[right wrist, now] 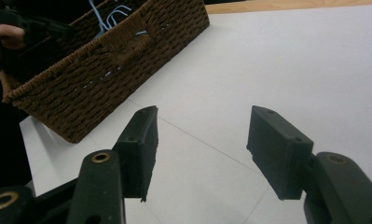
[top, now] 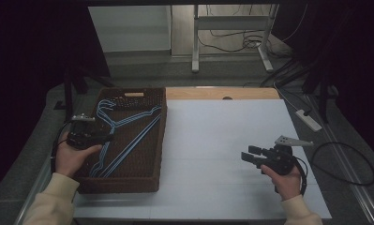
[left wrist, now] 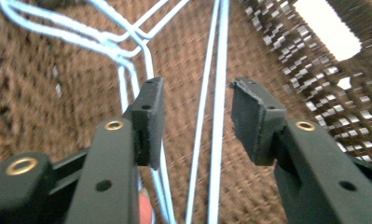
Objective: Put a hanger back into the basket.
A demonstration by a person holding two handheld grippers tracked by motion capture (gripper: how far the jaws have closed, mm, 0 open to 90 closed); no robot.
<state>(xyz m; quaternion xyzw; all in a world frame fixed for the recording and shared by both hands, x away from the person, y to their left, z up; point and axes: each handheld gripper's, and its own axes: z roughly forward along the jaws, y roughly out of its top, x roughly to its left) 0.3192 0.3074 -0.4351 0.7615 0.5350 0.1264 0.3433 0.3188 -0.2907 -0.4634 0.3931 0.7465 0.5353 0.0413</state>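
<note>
The left hand-held gripper (left wrist: 197, 109) is hovering with its jaws apart and gripping nothing over the light-blue wire hangers (left wrist: 211, 121), which are lying flat in the brown wicker basket (top: 149, 185) at the left of the desk (top: 222, 140). The right hand-held gripper (right wrist: 200, 140) is waiting with jaws apart and empty over the bare white desk, near right. Judging from this, the hangers are already placed in the basket and little is left to do; no writing or label is readable anywhere.

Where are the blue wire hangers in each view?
High view: blue wire hangers lie inside the wicker basket, left of centre.
Left gripper view: their wires run up between the open jaws.
Right gripper view: a blue bit peeks over the basket rim, top left.
Shared landmark: the basket.
</note>
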